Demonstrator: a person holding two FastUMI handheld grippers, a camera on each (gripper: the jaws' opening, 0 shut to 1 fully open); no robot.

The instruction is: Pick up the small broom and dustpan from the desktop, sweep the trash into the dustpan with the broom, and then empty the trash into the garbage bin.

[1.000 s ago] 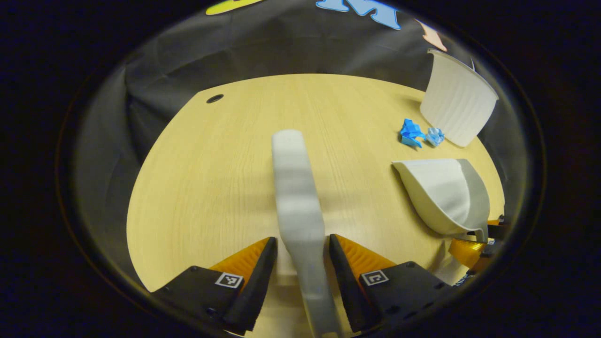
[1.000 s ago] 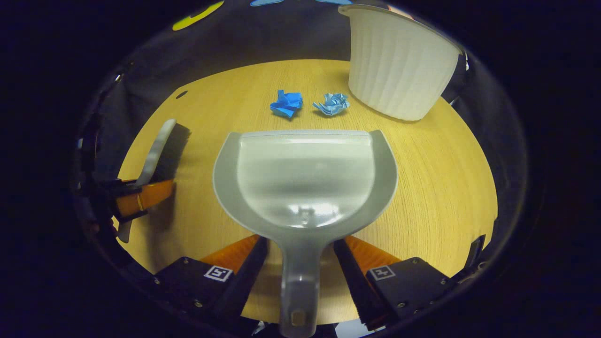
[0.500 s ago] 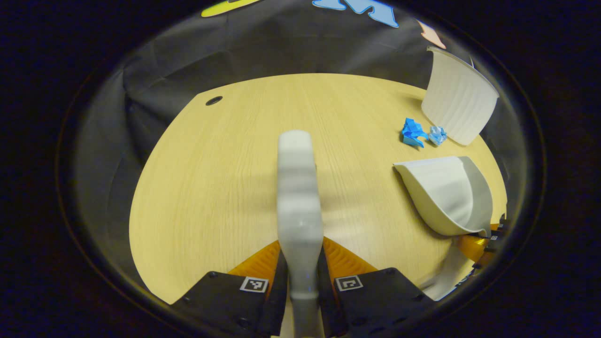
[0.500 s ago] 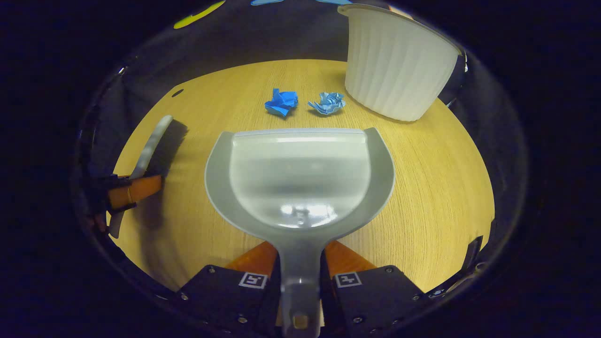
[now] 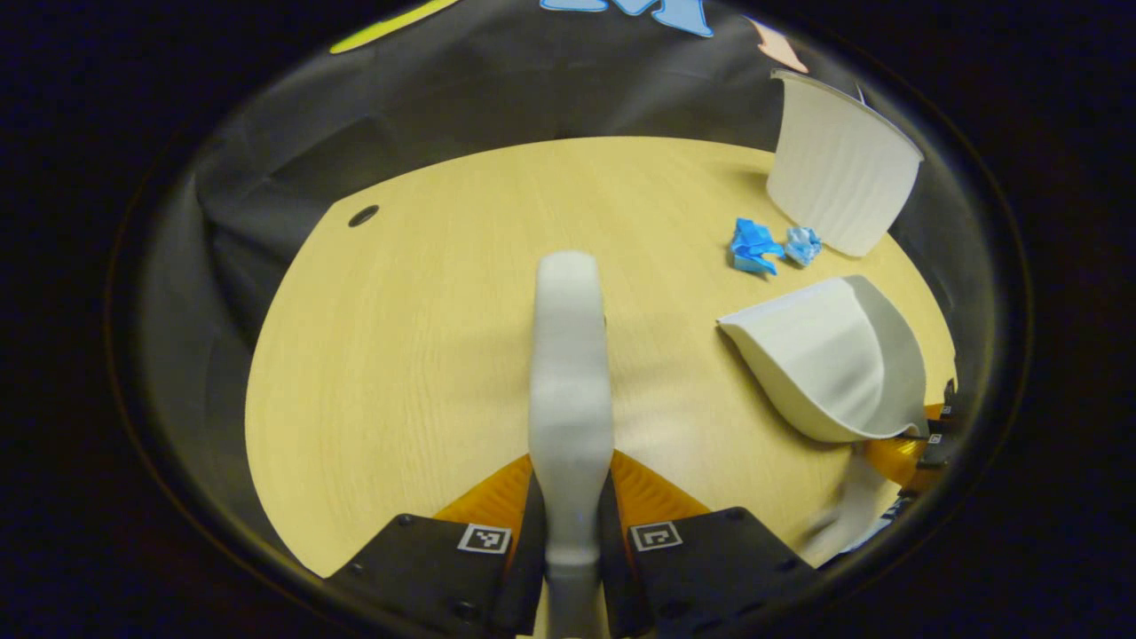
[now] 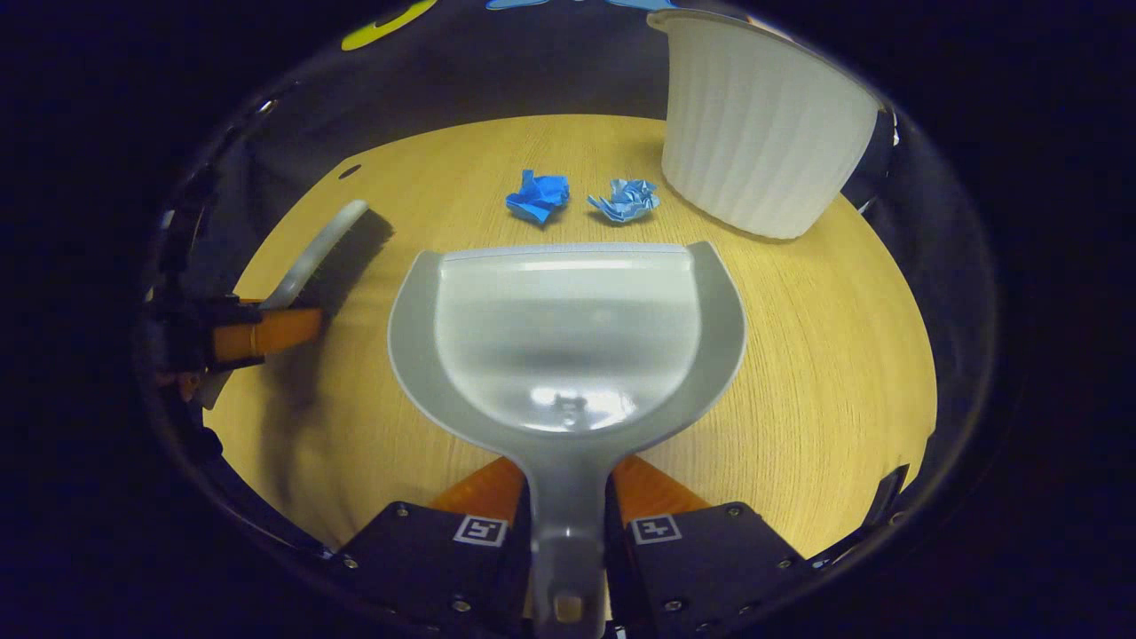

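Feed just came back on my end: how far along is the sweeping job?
Pickup looks done: the left gripper is shut on the broom, the right gripper on the dustpan. Sweeping is unstarted: both blue paper wads lie on the desktop beyond the empty pan. Emptying into the white bin remains.

A: What does the counter [image 6: 799, 355] look like?
B: Pale wood with a fine straight grain and a matt finish.
A: And the dustpan [image 6: 568, 328]?
B: Smooth grey plastic, glossy enough to catch a bright glare in its bowl.
A: The broom [image 5: 570, 355]?
B: Its back is pale matt plastic; in the right gripper view the bristles [image 6: 355, 257] look dark and soft.
A: The bin [image 6: 763, 124]?
B: White ribbed plastic, matt.
A: The trash?
B: Two crumpled paper wads [image 6: 538, 195], blue and creased. The wall [image 5: 497, 98] behind is wrinkled black cloth.
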